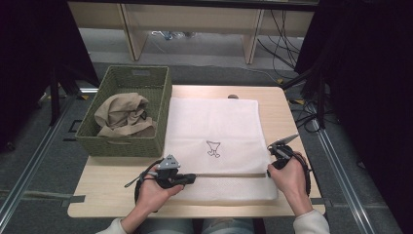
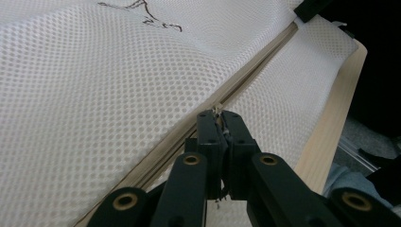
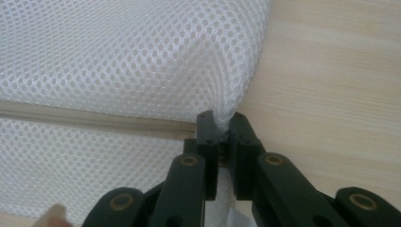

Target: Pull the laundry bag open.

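Pale wooden rectangular counter, seen from the high view. On it lies a large white mesh laundry bag, flat, covering the centre and reaching toward 3 o'clock; a small black line drawing marks its middle. A beige zip runs across the bag near its 6 o'clock edge.

At 9 to 10 o'clock, touching the bag's edge, stands a green woven rectangular basket holding a crumpled tan cloth.

Left claw, held in the person's left hand, at 7 o'clock on the bag: in the left gripper view its jaws are together, clamped on the small metal zip pull at the zip line.

Right claw, held in the right hand, at 4 o'clock: in the right gripper view its jaws are pinched on a fold of the bag's mesh at the bag's corner, just beside the end of the zip, with bare counter alongside.
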